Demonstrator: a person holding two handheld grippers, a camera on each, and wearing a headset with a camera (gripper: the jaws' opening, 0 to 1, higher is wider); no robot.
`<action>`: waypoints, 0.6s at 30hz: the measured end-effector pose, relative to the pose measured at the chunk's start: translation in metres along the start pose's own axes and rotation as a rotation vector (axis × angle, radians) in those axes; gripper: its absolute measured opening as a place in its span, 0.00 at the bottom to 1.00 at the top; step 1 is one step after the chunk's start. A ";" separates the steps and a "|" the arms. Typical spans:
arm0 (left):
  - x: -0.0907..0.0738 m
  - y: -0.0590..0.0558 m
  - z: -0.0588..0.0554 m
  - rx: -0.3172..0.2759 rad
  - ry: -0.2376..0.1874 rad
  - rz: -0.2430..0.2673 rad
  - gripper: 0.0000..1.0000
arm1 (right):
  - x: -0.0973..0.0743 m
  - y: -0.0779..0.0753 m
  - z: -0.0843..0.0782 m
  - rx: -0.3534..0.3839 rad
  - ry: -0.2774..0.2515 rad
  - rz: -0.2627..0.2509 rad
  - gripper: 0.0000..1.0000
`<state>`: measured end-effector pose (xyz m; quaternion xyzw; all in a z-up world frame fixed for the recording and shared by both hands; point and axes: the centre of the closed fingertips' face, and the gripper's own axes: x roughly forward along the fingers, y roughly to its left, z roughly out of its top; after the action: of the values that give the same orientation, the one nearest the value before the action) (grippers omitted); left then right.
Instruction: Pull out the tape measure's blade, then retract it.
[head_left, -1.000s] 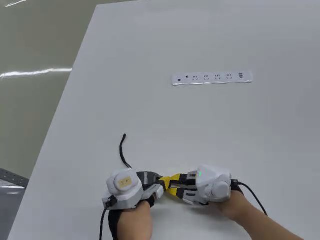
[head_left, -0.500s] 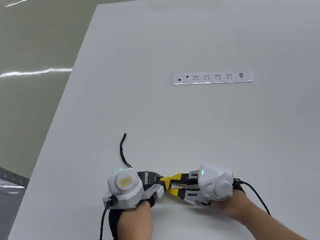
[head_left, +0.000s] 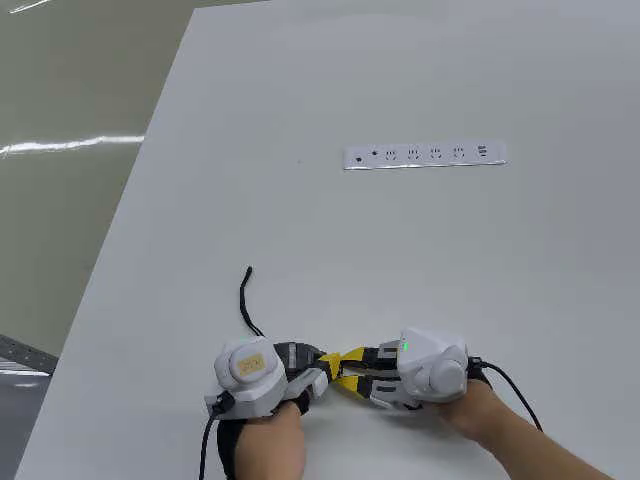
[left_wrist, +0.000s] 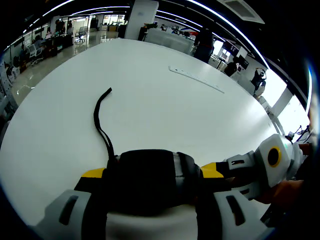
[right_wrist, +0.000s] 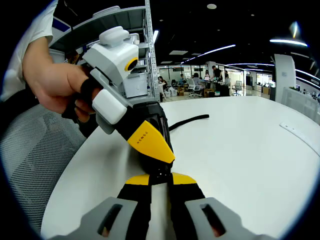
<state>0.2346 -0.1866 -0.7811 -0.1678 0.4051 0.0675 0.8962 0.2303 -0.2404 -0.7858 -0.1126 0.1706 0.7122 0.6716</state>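
A black and yellow tape measure (head_left: 322, 362) lies low over the white table (head_left: 300, 200) near its front edge. My left gripper (head_left: 312, 366) is shut around its black body (left_wrist: 150, 175), jaws on either side. A black wrist strap (head_left: 243, 300) trails from the case across the table. My right gripper (head_left: 347, 370) comes in from the right and meets the case at its mouth. In the right gripper view its yellow and black fingers (right_wrist: 137, 181) are closed together on the blade tip (right_wrist: 160, 175) under the case (right_wrist: 150, 135). Hardly any blade shows between the case and the fingers.
A white power strip (head_left: 424, 155) lies flat farther back on the table, right of centre. The table's left edge (head_left: 130, 200) drops to a shiny floor. Cables run from both grippers toward the person. People and desks stand far behind in the gripper views.
My right gripper has shifted a little to the right, away from the left gripper. The left gripper and the case have stayed in place.
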 end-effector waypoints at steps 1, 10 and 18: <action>0.000 0.000 0.000 -0.001 0.000 0.000 0.70 | 0.000 0.000 0.000 -0.001 0.001 0.000 0.12; -0.001 0.000 0.001 -0.008 -0.001 -0.004 0.69 | 0.005 0.001 0.002 -0.046 0.016 0.008 0.11; 0.000 0.000 0.000 -0.008 -0.003 -0.006 0.69 | 0.004 0.001 0.002 -0.042 0.017 0.013 0.12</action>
<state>0.2347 -0.1867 -0.7805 -0.1724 0.4030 0.0665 0.8963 0.2291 -0.2358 -0.7854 -0.1316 0.1619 0.7191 0.6628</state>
